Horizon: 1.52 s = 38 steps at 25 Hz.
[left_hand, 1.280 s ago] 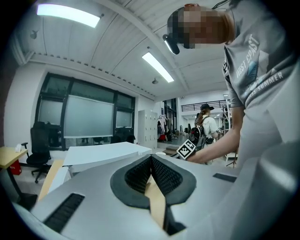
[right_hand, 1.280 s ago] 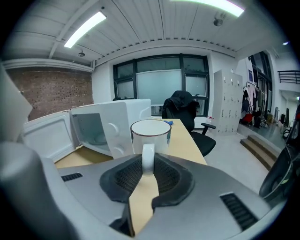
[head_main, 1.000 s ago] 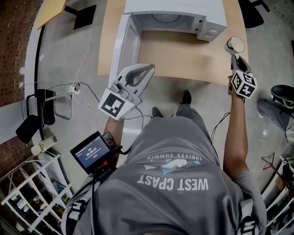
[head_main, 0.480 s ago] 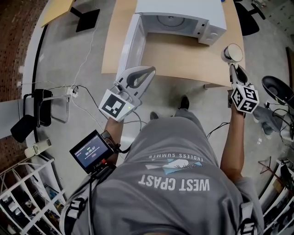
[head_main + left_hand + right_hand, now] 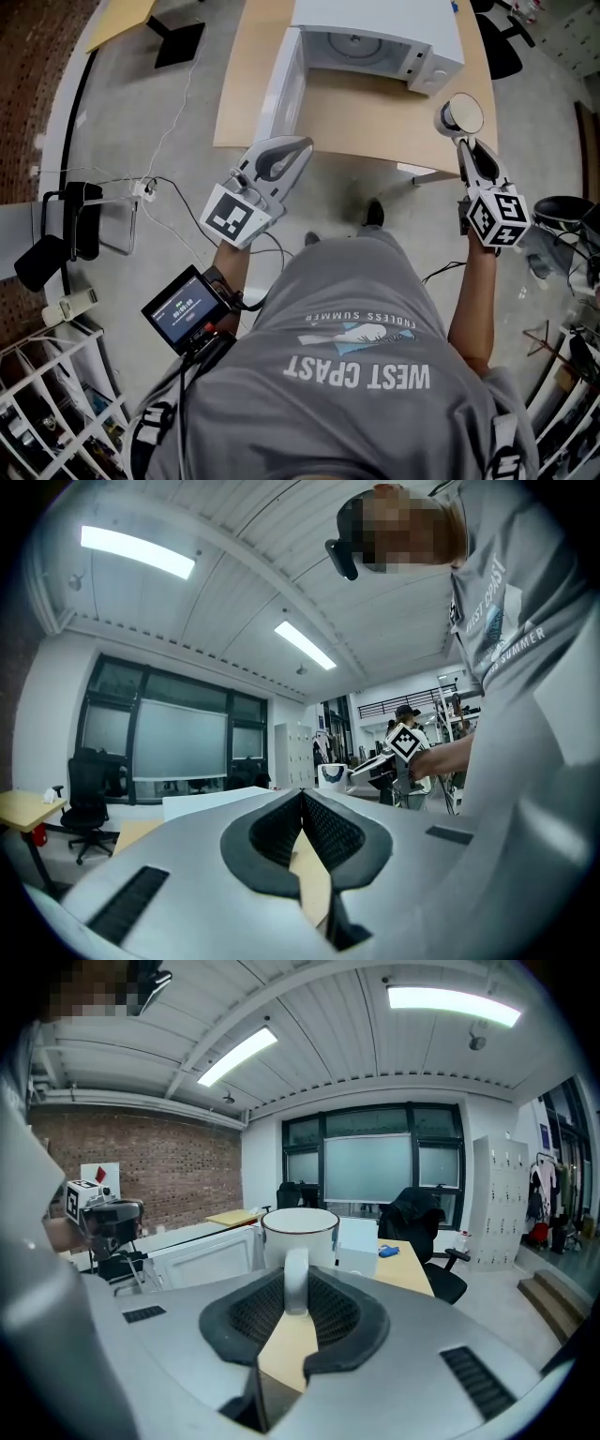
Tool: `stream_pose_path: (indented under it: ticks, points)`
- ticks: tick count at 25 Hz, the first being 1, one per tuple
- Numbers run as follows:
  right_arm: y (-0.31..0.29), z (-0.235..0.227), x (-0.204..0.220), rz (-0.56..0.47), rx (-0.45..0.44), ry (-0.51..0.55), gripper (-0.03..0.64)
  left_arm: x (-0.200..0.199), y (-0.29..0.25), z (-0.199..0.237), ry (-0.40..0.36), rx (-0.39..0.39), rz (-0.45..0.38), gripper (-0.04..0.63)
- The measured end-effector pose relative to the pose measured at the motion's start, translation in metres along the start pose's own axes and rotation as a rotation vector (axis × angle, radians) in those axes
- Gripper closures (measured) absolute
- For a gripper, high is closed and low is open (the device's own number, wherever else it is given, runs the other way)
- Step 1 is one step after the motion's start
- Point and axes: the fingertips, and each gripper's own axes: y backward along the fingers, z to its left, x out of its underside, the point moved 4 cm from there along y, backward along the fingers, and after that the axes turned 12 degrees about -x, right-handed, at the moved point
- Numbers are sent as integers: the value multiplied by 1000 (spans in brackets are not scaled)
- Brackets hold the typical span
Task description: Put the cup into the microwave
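A white cup (image 5: 461, 114) with a dark rim hangs over the right end of the wooden table (image 5: 366, 117). My right gripper (image 5: 465, 141) is shut on the cup's handle. In the right gripper view the handle (image 5: 296, 1283) stands upright between the jaws, with the cup (image 5: 300, 1232) beyond the tips. The white microwave (image 5: 375, 19) stands at the table's far edge, its door (image 5: 286, 89) swung open to the left and its cavity empty. My left gripper (image 5: 305, 142) is shut on nothing, held off the table's near edge below the door. The cup (image 5: 333, 775) also shows in the left gripper view.
A black office chair (image 5: 502, 47) stands past the table's right end, and another dark seat (image 5: 572, 211) is on the right. Cables (image 5: 159, 187) lie on the floor at the left. White wire shelving (image 5: 56, 394) fills the lower left corner. A small screen (image 5: 187, 309) hangs at the person's left side.
My right gripper has carried the cup up off the table's right edge and a little leftward, nearer the person. The left gripper has shifted only slightly.
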Motion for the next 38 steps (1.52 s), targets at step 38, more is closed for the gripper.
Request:
stream_pose_path:
  ticks: [38]
  points:
    - [-218, 81, 29, -95, -229, 26, 548, 11, 94, 86, 34, -144, 35, 575]
